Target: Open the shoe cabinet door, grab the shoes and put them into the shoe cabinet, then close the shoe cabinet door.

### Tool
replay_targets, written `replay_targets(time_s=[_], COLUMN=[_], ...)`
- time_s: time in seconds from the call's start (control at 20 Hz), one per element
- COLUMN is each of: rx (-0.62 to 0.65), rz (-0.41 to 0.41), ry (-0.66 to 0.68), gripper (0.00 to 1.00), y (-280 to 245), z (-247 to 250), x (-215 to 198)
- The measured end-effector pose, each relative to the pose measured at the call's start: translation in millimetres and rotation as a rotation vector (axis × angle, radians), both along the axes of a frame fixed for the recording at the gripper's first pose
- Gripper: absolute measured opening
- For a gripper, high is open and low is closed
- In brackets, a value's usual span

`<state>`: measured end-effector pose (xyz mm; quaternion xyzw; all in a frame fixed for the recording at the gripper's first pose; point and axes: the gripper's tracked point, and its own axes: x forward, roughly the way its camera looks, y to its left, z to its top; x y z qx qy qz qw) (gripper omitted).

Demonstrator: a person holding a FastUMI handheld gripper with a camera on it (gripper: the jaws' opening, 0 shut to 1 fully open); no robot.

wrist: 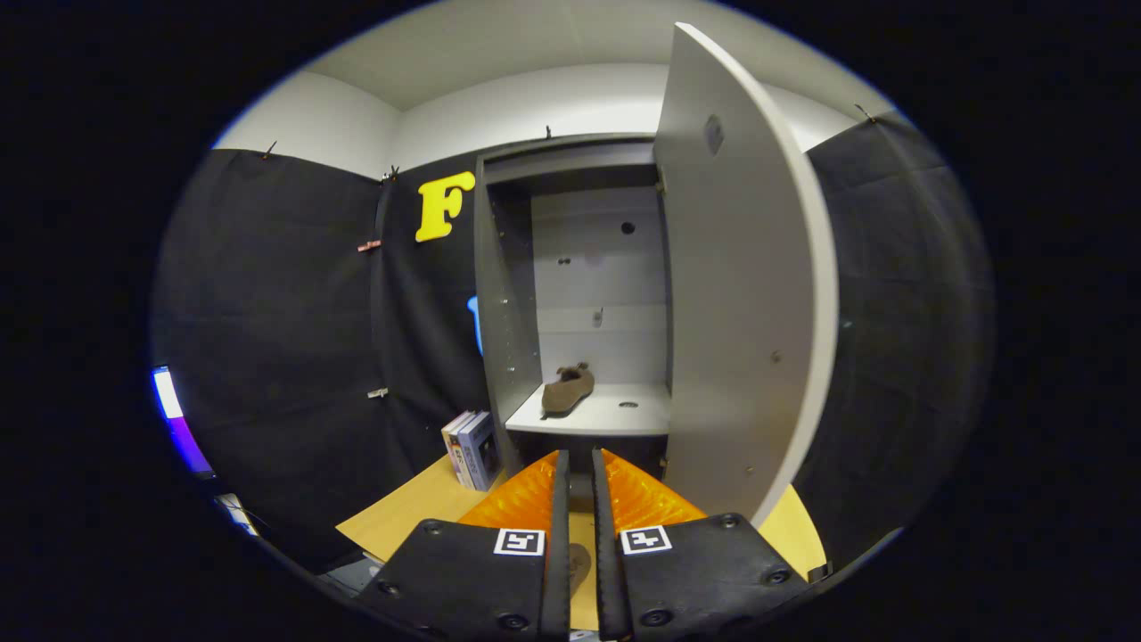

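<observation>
Gripper (580, 464) fingers nearly closed w/ nothing between, just in front of shoe cabinet (508, 294). Door (744, 294) swung open on cabinet's right. Brown shoe (567, 390) on shelf inside, left. Books (472, 448) by cabinet's left foot.

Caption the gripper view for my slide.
Nearly closed empty tongs face open grey cabinet, brown shoe on shelf.
</observation>
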<state>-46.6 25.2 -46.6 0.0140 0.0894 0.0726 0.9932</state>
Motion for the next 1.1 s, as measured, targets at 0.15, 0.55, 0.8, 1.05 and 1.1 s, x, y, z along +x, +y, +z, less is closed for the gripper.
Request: replay_targets(time_s=[0.15, 0.55, 0.8, 1.05, 1.1], rx=[-0.003, 0.008, 0.016, 0.003, 0.000], rz=[0.023, -0.055, -0.149, -0.217, -0.227], ry=[0.106, 0.445, 0.625, 0.718, 0.736], gripper=[0.17, 0.17, 0.17, 0.17, 0.17], y=[30.2, 74.8, 77.7, 68.8, 67.4], z=[-56.0, -236.8, -341.1, -416.9, -429.3], x=[18.4, 54.3, 55.9, 64.8, 65.2])
